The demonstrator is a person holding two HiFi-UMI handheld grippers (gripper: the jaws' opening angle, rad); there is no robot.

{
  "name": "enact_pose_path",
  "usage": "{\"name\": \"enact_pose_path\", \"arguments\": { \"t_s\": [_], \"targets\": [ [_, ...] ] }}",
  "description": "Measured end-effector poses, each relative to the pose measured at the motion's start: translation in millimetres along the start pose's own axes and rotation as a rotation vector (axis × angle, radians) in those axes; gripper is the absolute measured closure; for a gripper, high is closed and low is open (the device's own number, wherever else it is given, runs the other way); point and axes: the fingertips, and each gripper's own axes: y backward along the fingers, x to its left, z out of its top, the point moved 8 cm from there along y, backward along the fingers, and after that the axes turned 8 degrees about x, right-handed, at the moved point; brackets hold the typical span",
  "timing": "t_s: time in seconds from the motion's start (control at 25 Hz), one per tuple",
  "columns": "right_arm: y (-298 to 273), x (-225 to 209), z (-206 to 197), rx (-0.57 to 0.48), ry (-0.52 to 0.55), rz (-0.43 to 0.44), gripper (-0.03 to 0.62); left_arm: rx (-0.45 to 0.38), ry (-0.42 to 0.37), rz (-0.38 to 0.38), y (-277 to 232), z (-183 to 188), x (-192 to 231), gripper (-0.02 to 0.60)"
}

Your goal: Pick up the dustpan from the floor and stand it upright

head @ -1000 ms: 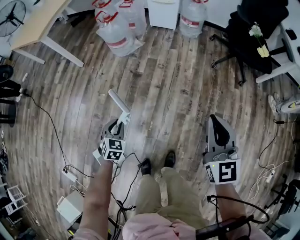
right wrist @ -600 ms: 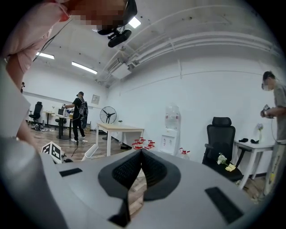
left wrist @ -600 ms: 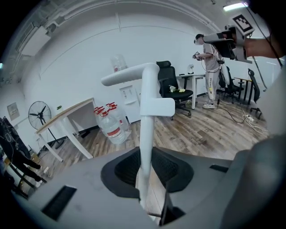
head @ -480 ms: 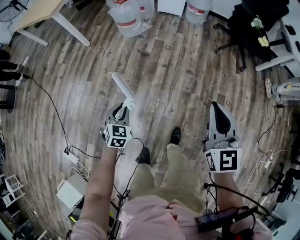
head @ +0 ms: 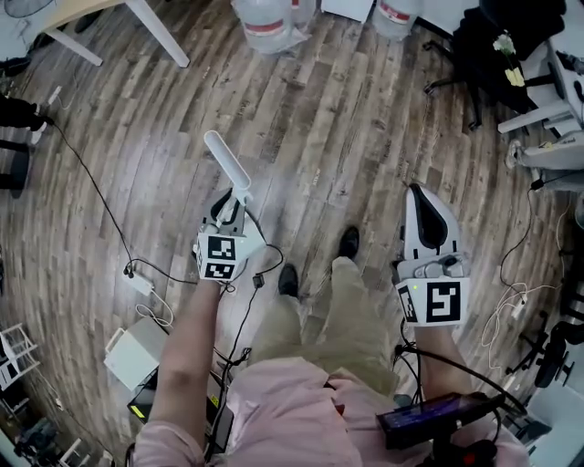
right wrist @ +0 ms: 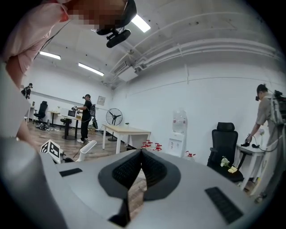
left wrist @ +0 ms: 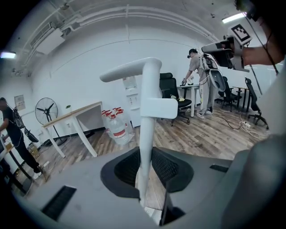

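Carried forward, dustpan handle (head: 228, 161) stays clamped in left hand-held gripper (head: 236, 202).

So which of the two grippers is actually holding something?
The left gripper: its jaws clamp the white dustpan handle. The right gripper has its jaws together with nothing between them.

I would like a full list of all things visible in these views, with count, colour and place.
dustpan handle: one, white, in left gripper's jaws
water bottles: several, clear with red labels, floor ahead
table: one, wood top, white legs, ahead left
chairs: several, black, ahead right
fan: one, black, beyond table
cables: several, black or white, on floor
box: one, white, floor, left
other people: several, far across room
shoes: two, black, below
left gripper: one, grey, shut on dustpan handle
right gripper: one, grey, shut, empty
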Motion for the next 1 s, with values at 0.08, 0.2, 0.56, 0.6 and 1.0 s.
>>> {"name": "enact_pose_path", "arguments": {
  "t_s": [0.08, 0.2, 0.56, 0.6, 1.0],
  "targets": [
    [7.6, 11.4, 2.7, -0.007, 0.0, -0.003, 0.592, -0.019, 0.006, 0.008, 14.4, -8.0, 4.6, 0.5],
    [20.3, 23.3, 4.1, -0.007, 0.0, -0.01, 0.592, -0.03, 0.04, 0.03, 33.0, -23.1, 12.5, 0.5],
    [55.9, 37.7, 5.4, 0.006, 0.022, -0.038, 0.592, -0.053, 0.115, 0.068, 76.9, -63.8, 25.5, 0.5],
    [59.2, 38.9, 5.9, 0.004, 0.025, -0.041, 0.592, -0.055, 0.143, 0.081, 81.0, -69.0, 28.5, 0.5],
    [76.5, 56.0, 13.7, 0.002, 0.051, -0.043, 0.592, -0.076, 0.39, 0.205, 112.4, -111.8, 61.3, 0.485]
  ]
}}
